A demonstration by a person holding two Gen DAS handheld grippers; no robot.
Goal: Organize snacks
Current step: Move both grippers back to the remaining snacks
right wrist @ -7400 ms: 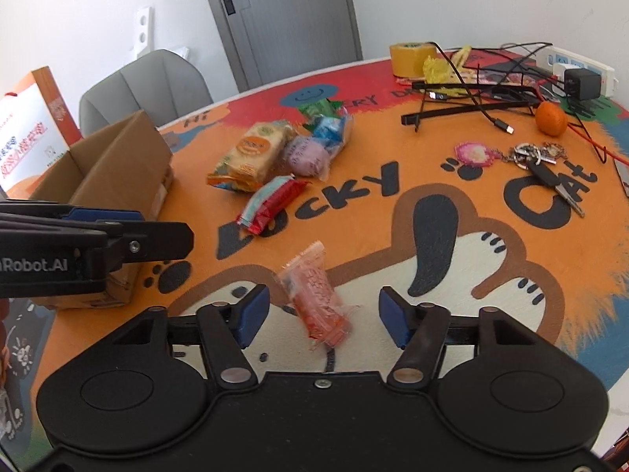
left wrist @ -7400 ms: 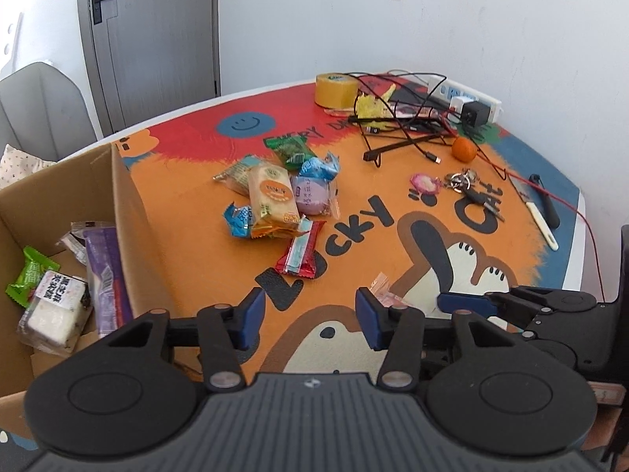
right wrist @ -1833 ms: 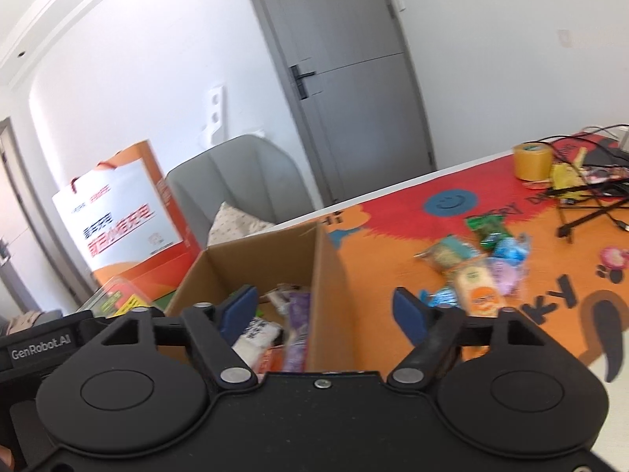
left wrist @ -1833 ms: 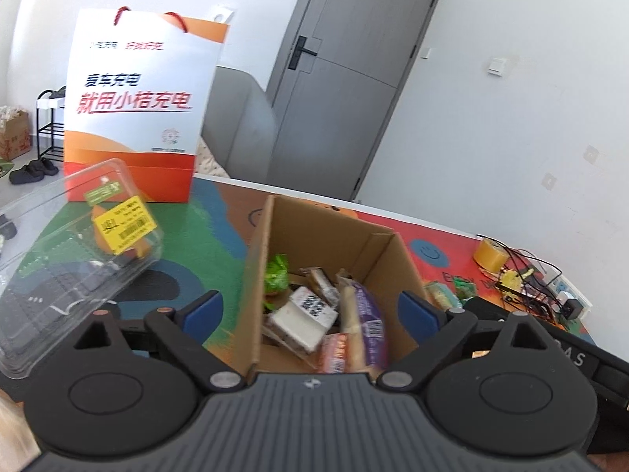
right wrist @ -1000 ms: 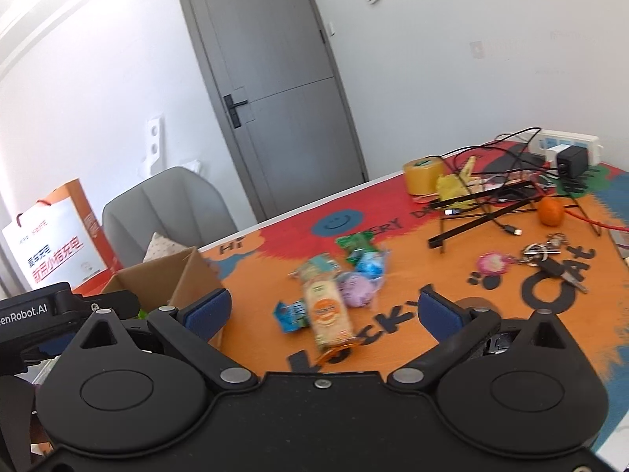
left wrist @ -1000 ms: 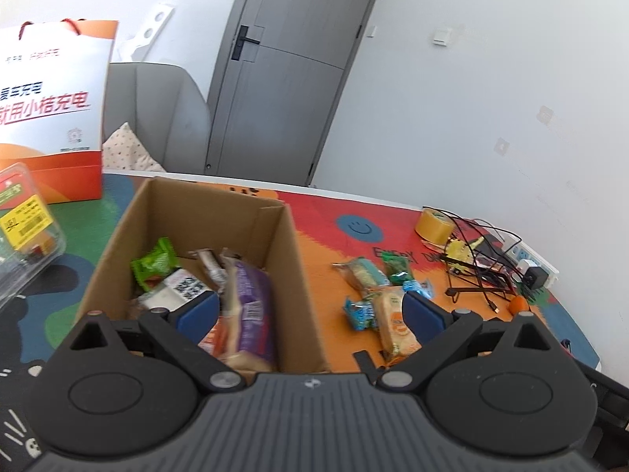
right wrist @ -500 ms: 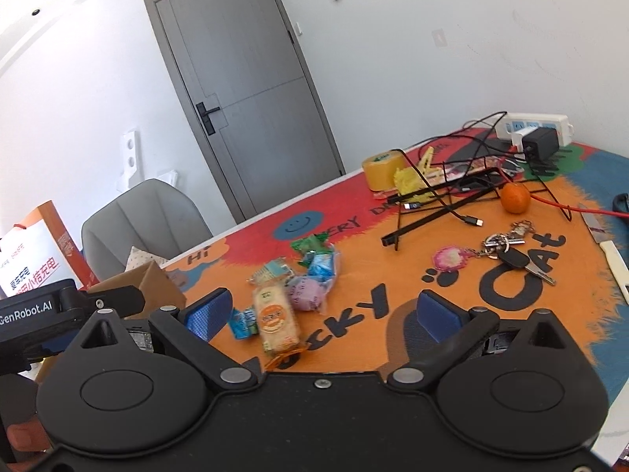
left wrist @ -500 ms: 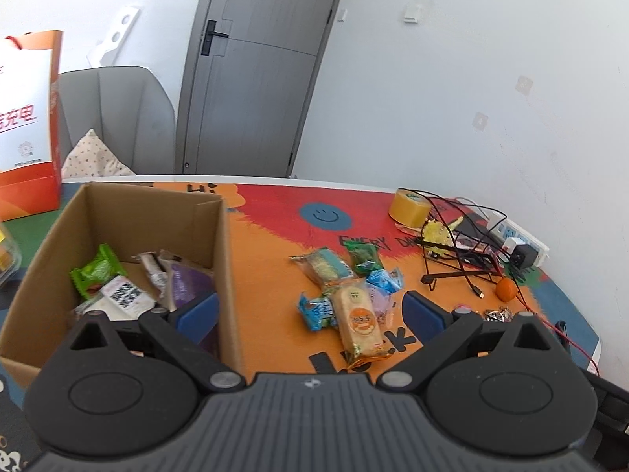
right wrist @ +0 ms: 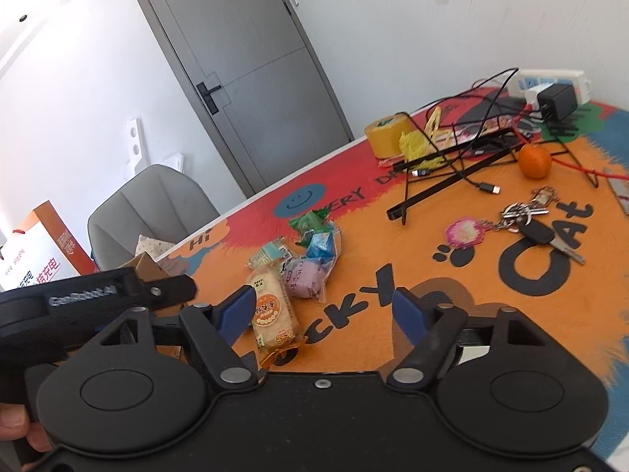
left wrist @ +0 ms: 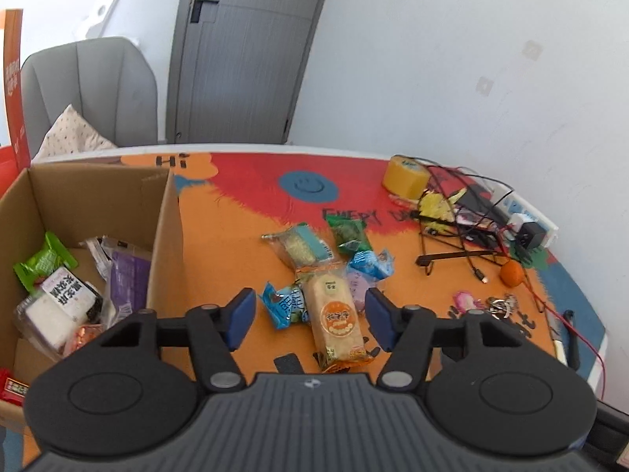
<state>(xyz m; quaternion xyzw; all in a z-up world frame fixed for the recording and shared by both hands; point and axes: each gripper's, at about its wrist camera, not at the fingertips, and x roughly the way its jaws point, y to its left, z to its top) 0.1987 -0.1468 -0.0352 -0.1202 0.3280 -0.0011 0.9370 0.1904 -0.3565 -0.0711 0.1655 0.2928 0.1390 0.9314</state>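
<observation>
A pile of wrapped snacks lies on the orange cat mat: a long orange-labelled cracker pack (left wrist: 336,320) (right wrist: 271,312), a blue candy pack (left wrist: 285,306), a purple pack (right wrist: 304,277), a blue pack (left wrist: 369,265), a green pack (left wrist: 348,236) and a clear biscuit pack (left wrist: 300,246). The cardboard box (left wrist: 167,236) at left holds several snacks. My left gripper (left wrist: 308,316) is open and empty, hovering just above the cracker pack. My right gripper (right wrist: 324,310) is open and empty over the mat, right of the cracker pack.
At the back right lie a yellow tape roll (left wrist: 405,177), tangled cables with a black stand (left wrist: 460,236), a power strip (right wrist: 550,82), an orange fruit (right wrist: 534,161) and keys (right wrist: 526,220). A grey chair (left wrist: 90,90) stands behind the table.
Both grippers have swung from the box to the snack pile and come lower and closer to it. Their jaws have narrowed somewhat but stay open.
</observation>
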